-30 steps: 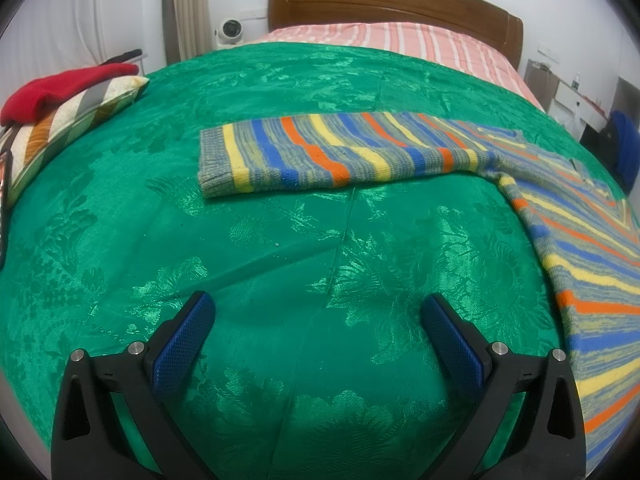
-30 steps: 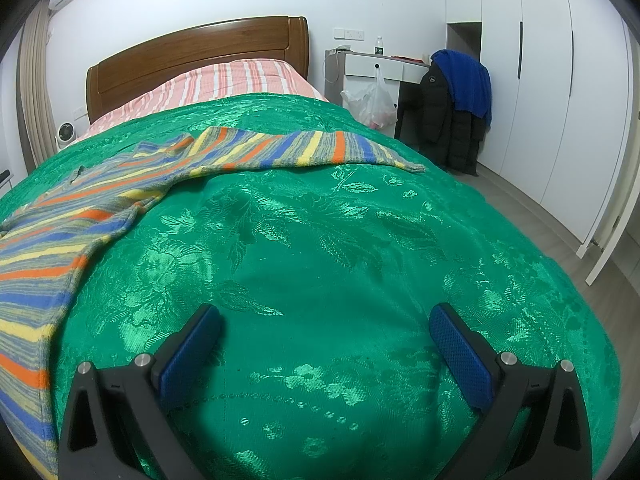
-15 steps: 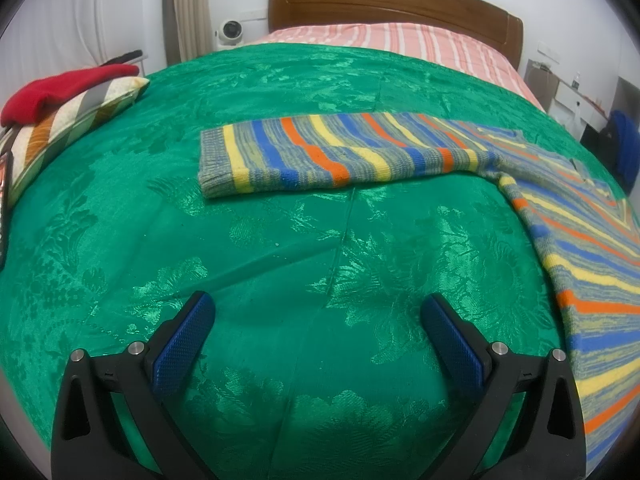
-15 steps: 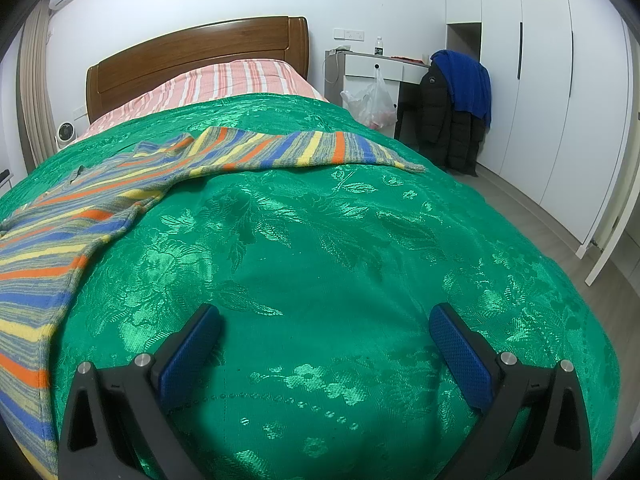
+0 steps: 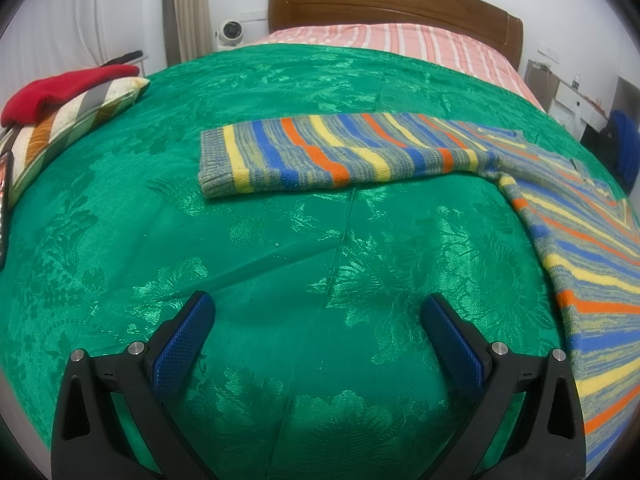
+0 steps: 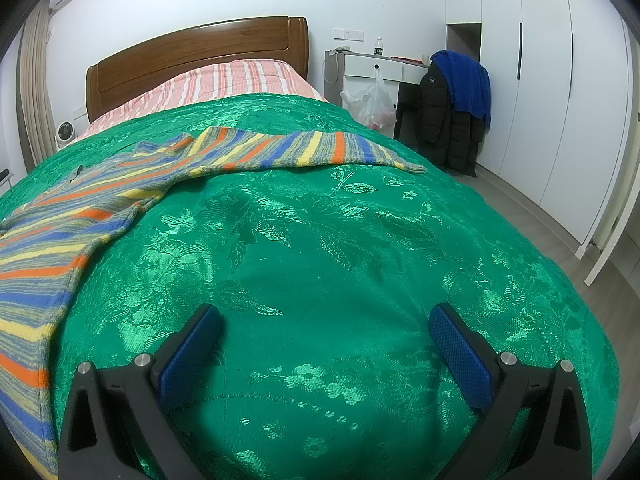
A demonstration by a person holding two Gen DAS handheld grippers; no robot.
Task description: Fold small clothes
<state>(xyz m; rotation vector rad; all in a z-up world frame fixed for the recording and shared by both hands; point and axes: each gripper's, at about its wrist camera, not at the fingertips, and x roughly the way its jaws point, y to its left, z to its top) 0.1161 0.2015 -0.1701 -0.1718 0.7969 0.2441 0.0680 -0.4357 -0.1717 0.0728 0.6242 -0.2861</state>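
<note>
A striped sweater (image 5: 580, 240) in blue, yellow, orange and grey lies spread flat on the green bedspread (image 5: 280, 240). Its left sleeve (image 5: 328, 156) stretches out to the left in the left wrist view. Its right sleeve (image 6: 304, 152) stretches to the right in the right wrist view, with the body (image 6: 44, 248) at the left edge. My left gripper (image 5: 318, 328) is open and empty above bare bedspread, short of the left sleeve. My right gripper (image 6: 324, 336) is open and empty above bare bedspread (image 6: 340, 240), short of the right sleeve.
A striped cushion (image 5: 68, 128) with a red cloth (image 5: 60, 88) on it lies at the bed's left edge. A wooden headboard (image 5: 392, 4) and striped pillow area (image 5: 400, 40) are at the far end. A desk (image 6: 384, 68), a plastic bag (image 6: 372, 100) and hanging jackets (image 6: 456, 108) stand right of the bed.
</note>
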